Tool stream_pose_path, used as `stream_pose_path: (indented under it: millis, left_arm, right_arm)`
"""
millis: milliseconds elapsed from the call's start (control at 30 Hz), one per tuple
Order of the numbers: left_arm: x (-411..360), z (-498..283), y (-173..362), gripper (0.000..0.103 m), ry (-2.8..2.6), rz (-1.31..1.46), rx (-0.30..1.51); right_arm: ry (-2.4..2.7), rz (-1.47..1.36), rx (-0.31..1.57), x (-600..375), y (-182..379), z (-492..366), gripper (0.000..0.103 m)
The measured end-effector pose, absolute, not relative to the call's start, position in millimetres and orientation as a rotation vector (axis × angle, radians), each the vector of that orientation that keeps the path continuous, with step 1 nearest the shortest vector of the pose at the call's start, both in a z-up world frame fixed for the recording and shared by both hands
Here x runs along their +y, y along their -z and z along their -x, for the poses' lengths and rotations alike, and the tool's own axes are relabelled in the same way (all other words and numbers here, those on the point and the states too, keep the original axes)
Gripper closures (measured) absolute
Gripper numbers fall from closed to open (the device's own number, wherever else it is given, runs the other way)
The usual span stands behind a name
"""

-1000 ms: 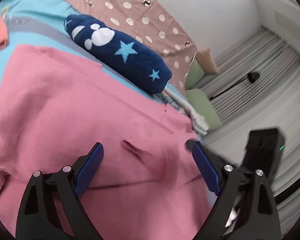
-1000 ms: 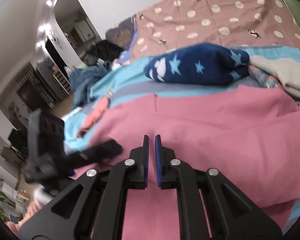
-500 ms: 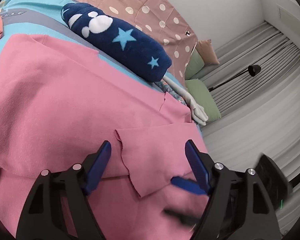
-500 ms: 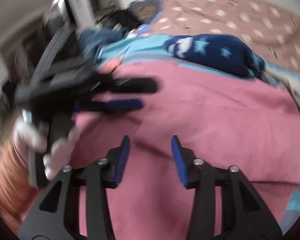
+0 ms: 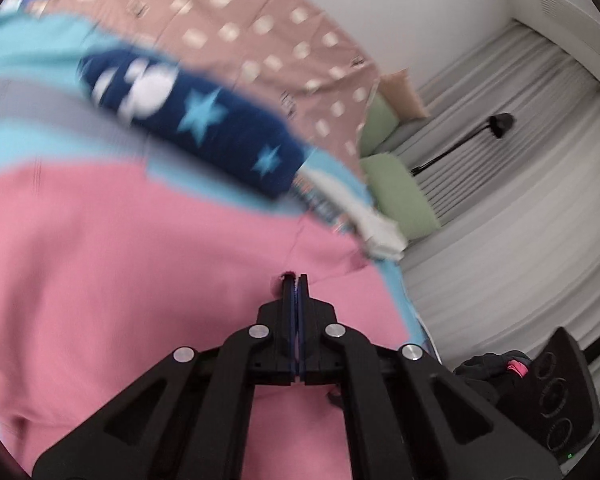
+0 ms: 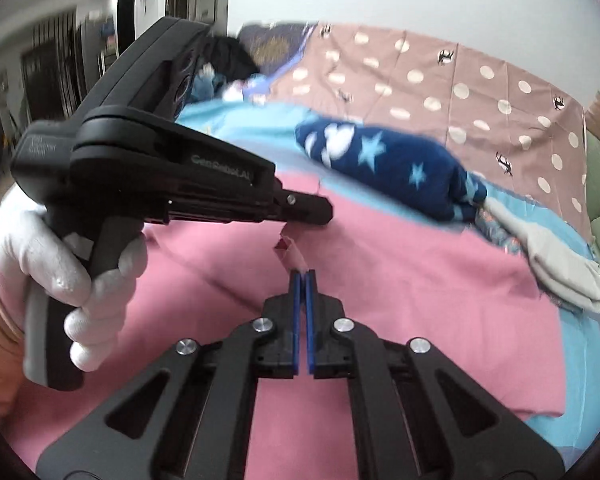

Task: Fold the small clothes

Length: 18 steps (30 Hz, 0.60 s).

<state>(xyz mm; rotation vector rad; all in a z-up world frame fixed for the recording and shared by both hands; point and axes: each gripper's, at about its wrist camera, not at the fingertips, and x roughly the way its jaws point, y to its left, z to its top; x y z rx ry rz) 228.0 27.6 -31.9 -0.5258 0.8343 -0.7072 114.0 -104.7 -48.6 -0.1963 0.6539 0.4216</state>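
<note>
A pink garment (image 5: pixel 120 280) lies spread on the bed and also fills the right wrist view (image 6: pixel 400 280). My left gripper (image 5: pixel 295 278) is shut on a pinch of the pink fabric at its edge. It also shows in the right wrist view (image 6: pixel 300 210), held by a white-gloved hand, with a pink fold hanging from its tips. My right gripper (image 6: pixel 303 274) is shut on the same pink fold just below the left one.
A rolled navy star-print garment (image 6: pixel 388 164) lies behind the pink one on a light blue sheet (image 6: pixel 240 120). Folded pale clothes (image 6: pixel 556 256) sit at the right. A brown polka-dot cover (image 6: pixel 440 76) lies beyond. Green pillows (image 5: pixel 400 192) and grey curtains stand off the bed's side.
Both grippers were open half a second ago. Both have closed on the pink fabric, close to each other, and the left view has blurred with motion.
</note>
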Motion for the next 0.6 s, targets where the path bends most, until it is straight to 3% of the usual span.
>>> stream_pose_path:
  millis: [233, 500, 600]
  left_arm:
    - [71, -217, -25, 0.103, 0.611, 0.393, 0.704]
    - [141, -222, 29, 0.103, 0.354, 0.36, 0.801]
    - [151, -221, 48, 0.098, 0.248, 0.303, 0.847]
  right_arm:
    - [-0.54, 0.096, 0.567, -68, 3, -128, 0.101]
    - [-0.688, 0.085, 0.709, 7, 46, -164, 0.1]
    - [-0.711, 0.099, 0.818, 22, 74, -167, 0.087]
